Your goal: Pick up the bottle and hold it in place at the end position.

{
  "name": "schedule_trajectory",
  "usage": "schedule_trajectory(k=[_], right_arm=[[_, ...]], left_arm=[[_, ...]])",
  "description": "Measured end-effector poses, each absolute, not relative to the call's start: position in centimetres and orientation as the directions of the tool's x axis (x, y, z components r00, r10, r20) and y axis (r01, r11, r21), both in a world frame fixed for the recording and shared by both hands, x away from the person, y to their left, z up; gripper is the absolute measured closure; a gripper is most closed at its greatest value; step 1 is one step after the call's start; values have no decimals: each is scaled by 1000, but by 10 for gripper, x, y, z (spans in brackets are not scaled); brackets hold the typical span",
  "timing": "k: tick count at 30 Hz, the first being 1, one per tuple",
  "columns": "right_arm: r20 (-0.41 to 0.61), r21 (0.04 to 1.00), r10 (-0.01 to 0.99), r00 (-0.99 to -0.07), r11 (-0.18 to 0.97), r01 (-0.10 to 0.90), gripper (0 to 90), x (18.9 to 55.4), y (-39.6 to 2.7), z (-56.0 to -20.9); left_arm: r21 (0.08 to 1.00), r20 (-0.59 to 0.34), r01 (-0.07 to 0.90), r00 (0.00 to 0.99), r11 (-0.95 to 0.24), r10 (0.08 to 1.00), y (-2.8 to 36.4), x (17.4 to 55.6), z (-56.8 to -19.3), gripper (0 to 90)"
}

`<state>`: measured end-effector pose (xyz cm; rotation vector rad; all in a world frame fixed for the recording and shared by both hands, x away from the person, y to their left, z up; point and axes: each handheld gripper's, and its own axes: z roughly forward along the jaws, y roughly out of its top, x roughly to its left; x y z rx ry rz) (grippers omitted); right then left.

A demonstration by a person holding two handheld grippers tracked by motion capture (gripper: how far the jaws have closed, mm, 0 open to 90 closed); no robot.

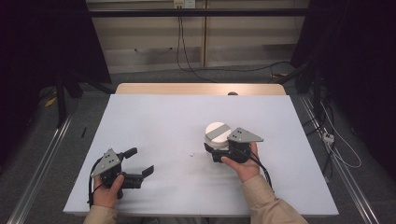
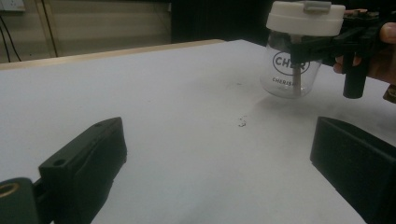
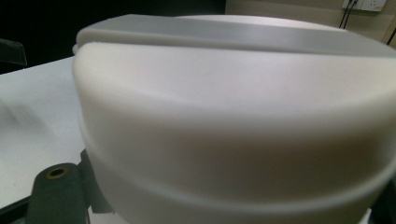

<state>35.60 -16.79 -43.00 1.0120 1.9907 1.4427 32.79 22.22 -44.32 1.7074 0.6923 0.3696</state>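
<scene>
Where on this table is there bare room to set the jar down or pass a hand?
The white table top is bare across its far half, and between the left gripper and the right gripper. The one crowded spot is centre-right, where the right gripper is shut on the clear jar with a white lid.

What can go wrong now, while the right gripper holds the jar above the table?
1. The right gripper grips the clear jar just under its white lid, and the jar seems lifted off the table. Smooth walls may slip, so it could drop.
2. The left gripper rests open and apart, so nothing supports the jar from below.
3. Whether the lid is locked cannot be told; tilting might loosen it.
</scene>
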Motion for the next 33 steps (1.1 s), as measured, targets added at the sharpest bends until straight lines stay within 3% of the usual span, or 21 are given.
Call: schedule_trajectory(k=[33], right_arm=[[46,947,798,-601,157,281,183,388,-157,-429]], left_arm=[[960,-116,250,765,-125,634,224,328,-444,34]])
